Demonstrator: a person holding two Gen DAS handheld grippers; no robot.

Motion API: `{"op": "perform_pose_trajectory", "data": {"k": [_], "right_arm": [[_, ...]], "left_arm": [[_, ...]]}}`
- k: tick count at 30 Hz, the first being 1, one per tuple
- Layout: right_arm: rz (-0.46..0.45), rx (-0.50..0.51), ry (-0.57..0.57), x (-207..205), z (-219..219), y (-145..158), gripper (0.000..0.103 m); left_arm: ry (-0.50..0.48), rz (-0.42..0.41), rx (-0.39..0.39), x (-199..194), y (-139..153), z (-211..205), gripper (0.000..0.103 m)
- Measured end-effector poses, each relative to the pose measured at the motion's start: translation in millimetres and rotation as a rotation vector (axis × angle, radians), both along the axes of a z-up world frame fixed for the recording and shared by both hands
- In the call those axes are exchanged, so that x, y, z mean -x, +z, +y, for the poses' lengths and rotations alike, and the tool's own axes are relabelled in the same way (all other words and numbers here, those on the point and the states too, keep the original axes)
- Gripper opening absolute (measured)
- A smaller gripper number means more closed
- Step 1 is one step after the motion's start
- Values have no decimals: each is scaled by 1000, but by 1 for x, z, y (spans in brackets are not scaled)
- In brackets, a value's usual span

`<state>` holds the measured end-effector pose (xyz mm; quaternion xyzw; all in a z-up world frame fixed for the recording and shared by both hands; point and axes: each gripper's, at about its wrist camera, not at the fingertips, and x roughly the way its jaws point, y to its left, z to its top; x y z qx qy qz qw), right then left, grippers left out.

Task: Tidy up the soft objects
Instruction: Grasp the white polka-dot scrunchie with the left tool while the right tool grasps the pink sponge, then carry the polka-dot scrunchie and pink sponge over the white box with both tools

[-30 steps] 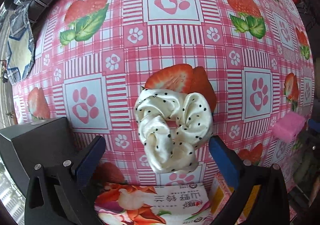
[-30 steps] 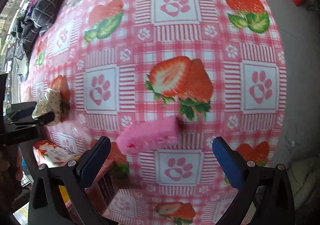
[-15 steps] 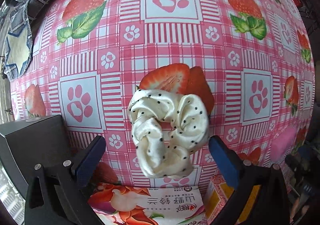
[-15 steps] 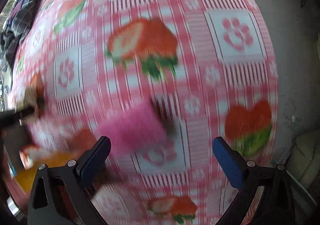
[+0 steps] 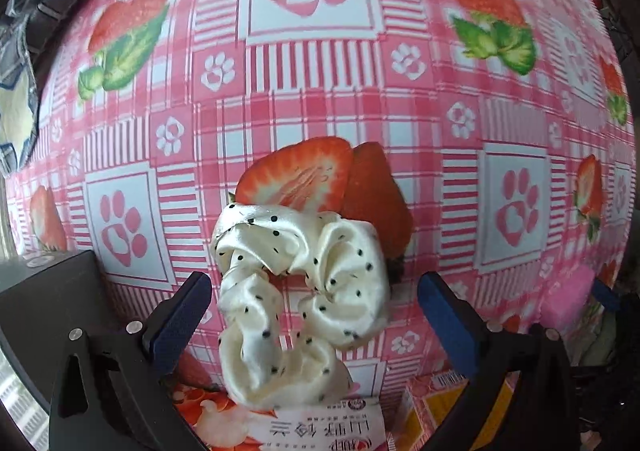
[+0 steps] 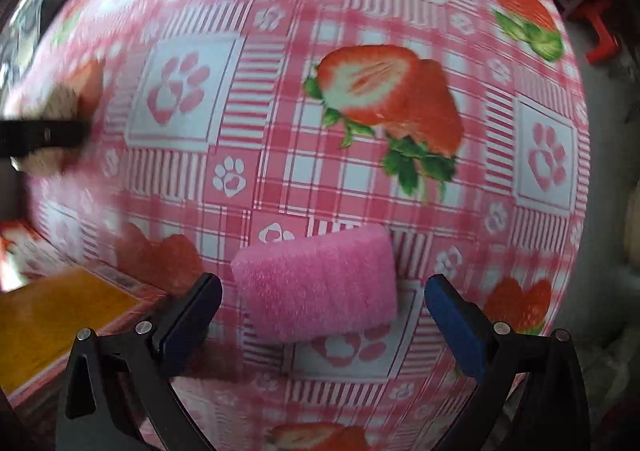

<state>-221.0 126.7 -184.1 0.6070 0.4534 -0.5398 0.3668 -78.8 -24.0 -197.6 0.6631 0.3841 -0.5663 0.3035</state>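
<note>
Left tongs (image 5: 314, 313): blue-padded jaws spread wide on either side of the cream satin scrunchie with black dots (image 5: 298, 303), not touching it.
Right tongs (image 6: 322, 317): jaws apart, flanking the pink fuzzy rectangular sponge block (image 6: 316, 287); no contact visible.
Scrunchie position: lying on the desk with its pink checked strawberry-and-paw tablecloth (image 5: 312, 91), just beyond a floral printed packet (image 5: 304, 429).
Sponge position: flat on the cloth, near an orange box (image 6: 60, 323).
Done: nothing visibly sorted; both soft items lie loose.
Left: 2 grasps, then moving each to a place not shown here.
</note>
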Motion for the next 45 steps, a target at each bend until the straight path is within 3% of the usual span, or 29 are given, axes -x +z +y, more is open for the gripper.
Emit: {"op": "perform_pose_trajectory", "data": {"k": [2, 13, 15, 17, 18, 19, 20, 21, 22, 28, 38, 42, 45], "right_arm": [[-18, -28, -14, -13, 7, -6, 103], [-43, -53, -57, 0, -8, -18, 103], [-32, -37, -64, 2, -10, -18, 91], [-22, -5, -56, 9, -12, -7, 73], [-15, 5, -49, 9, -13, 0, 73], [-21, 12, -51, 9, -12, 6, 73], [-27, 19, -60, 10, -12, 8, 73], [-29, 28, -74, 12, -11, 11, 72], [-30, 37, -88, 15, -9, 18, 72], [-68, 88, -186, 25, 0, 60, 73], [-75, 166, -279, 15, 22, 132, 73], [-59, 196, -302, 2, 40, 153, 73], [-45, 215, -317, -11, 46, 150, 73]], "left_arm": [[13, -3, -9, 1, -5, 0, 103], [37, -35, -72, 2, -18, -17, 103], [39, -26, -59, 2, -17, -15, 102], [32, -11, -32, 1, -18, -23, 93], [21, -2, -17, 1, -13, -20, 89], [6, 6, -3, 1, -8, -18, 75], [-16, 17, 13, 2, -2, -17, 51], [-28, 27, 17, 2, 3, -15, 41], [-28, 38, 16, 0, 7, -16, 37], [5, 93, 98, -31, 43, -12, 36], [-59, 196, 179, -69, 115, 13, 36], [-73, 223, 193, -88, 126, 28, 37], [-84, 235, 204, -102, 134, 36, 37]]}}
